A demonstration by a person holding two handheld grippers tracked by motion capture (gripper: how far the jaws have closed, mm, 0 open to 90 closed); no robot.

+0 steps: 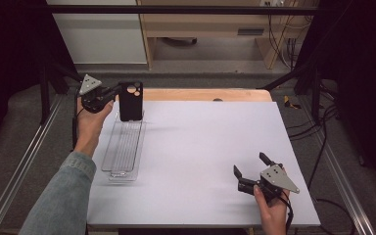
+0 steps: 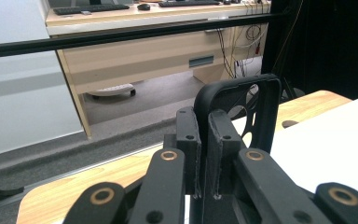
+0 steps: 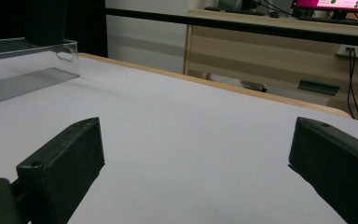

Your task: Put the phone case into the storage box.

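Case (image 1: 130, 100): black phone case, held upright over the far end of the tray, its lower edge at or just above the tray's far rim; contact cannot be told.
Tray (image 1: 122, 147): clear, long and narrow, lying on the counter's left side, nothing else in it.
Left gripper (image 1: 111, 93): jaws clamped tight on the case's side wall; in the left gripper view the wall (image 2: 205, 140) sits pinched between the two pads, the camera cut-out beyond them.
Right gripper (image 1: 249, 169): jaws spread wide, nothing between them, resting low on the counter (image 1: 205, 147) well to the right of the tray, near the front edge.
Step in hand: by my reading, carrying the case at the tray, either to lay it in or lift it clear; the frames do not settle which.
Next move, if placing: lower the case toward the tray floor, tip it flat along the tray's length, then ease the jaws apart.
Care: the grip is on a thin flexible wall, so the case may twist as it tips.
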